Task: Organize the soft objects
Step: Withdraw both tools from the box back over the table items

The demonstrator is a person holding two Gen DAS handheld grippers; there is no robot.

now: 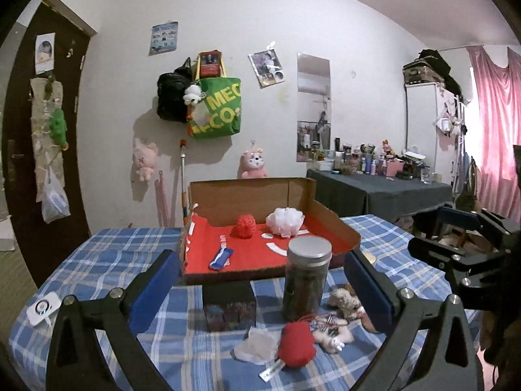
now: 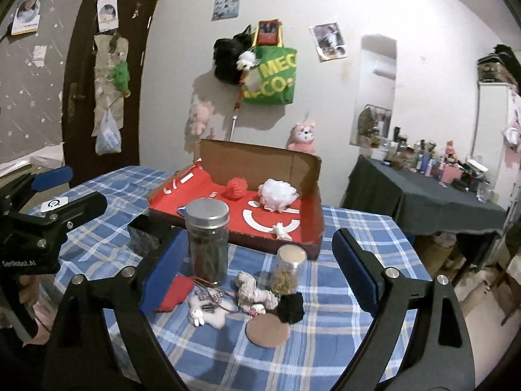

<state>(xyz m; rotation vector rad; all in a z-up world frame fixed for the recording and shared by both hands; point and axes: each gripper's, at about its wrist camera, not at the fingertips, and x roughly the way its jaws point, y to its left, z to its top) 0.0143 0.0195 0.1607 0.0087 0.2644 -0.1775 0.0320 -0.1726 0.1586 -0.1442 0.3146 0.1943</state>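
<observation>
The soft things I'm sorting lie in a cluster on the blue checked tablecloth (image 2: 342, 293) in front of me: a red knitted pouch (image 1: 297, 343), a small white bunny charm (image 2: 197, 316), a beige plush toy (image 2: 252, 291) and a black fuzzy piece (image 2: 290, 306). Already in the red-lined cardboard box (image 2: 307, 169) behind them sit a red pompom (image 2: 235, 188) and a white mesh puff (image 2: 276, 193). A tall jar with a metal lid (image 2: 207, 239) and a smaller cork-topped jar (image 2: 289, 268) stand between cluster and box. My left gripper (image 1: 260, 290) and right gripper (image 2: 260, 270) both gape wide, holding nothing. The green bag (image 2: 272, 75) on the wall reads "MEC".
</observation>
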